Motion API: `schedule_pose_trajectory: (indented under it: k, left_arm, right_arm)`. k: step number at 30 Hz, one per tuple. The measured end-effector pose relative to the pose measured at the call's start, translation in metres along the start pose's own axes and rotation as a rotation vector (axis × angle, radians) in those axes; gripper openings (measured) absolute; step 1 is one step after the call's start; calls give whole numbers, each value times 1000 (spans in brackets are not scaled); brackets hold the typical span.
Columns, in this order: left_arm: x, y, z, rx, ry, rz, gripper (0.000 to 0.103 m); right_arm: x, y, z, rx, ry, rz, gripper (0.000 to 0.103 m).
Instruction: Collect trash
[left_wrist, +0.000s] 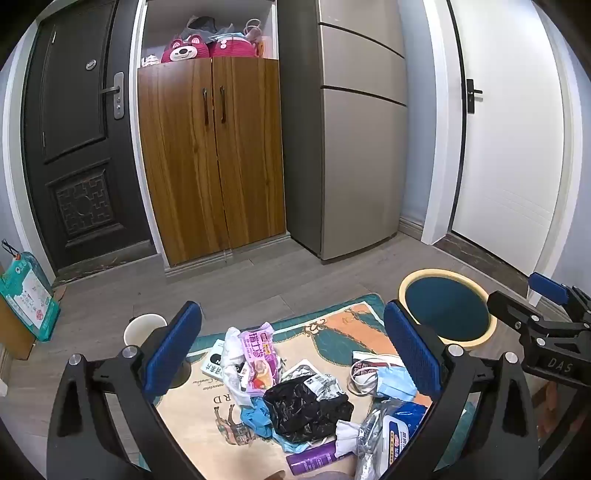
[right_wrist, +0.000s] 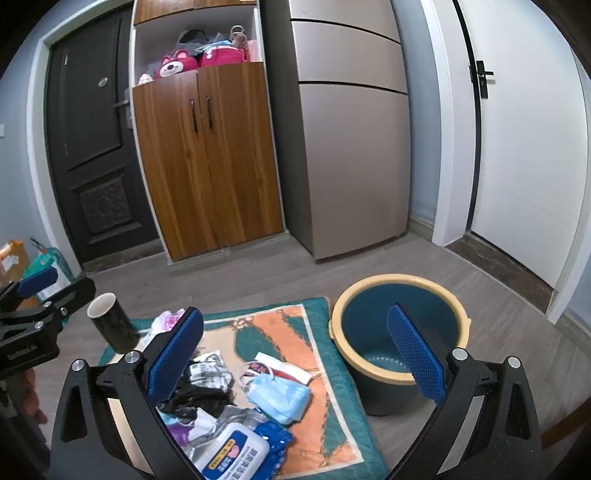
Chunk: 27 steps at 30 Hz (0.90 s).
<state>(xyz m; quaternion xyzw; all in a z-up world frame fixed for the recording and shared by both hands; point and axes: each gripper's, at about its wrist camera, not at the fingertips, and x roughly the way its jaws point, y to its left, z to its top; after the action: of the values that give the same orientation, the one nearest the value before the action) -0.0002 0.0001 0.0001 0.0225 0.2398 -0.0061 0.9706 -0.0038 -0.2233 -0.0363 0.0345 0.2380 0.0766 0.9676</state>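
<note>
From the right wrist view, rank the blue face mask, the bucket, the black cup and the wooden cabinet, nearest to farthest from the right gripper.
1. Blue face mask, on the mat just ahead of the right gripper.
2. Bucket, right of the mat, behind the right finger.
3. Black cup, at the mat's far left corner.
4. Wooden cabinet, against the far wall.

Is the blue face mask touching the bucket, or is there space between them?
Apart. In the right wrist view, the blue face mask lies on the mat, and a strip of bare mat shows between it and the bucket.
</note>
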Motion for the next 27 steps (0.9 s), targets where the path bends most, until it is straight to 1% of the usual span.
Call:
schedule_pose_trajectory:
  k: [7, 10, 27]
  left_arm:
    - [-1, -1, 1, -1, 4, 0, 97]
    - [-1, 0, 0, -4, 1, -3, 97]
    - [1, 0, -4, -3, 8, -4, 97]
  right_arm:
    - [0, 1, 1, -11, 7, -6, 99]
    - [-6, 2, 1, -6, -6, 0, 99]
    - [-1, 0, -1, 2, 2, 2, 99]
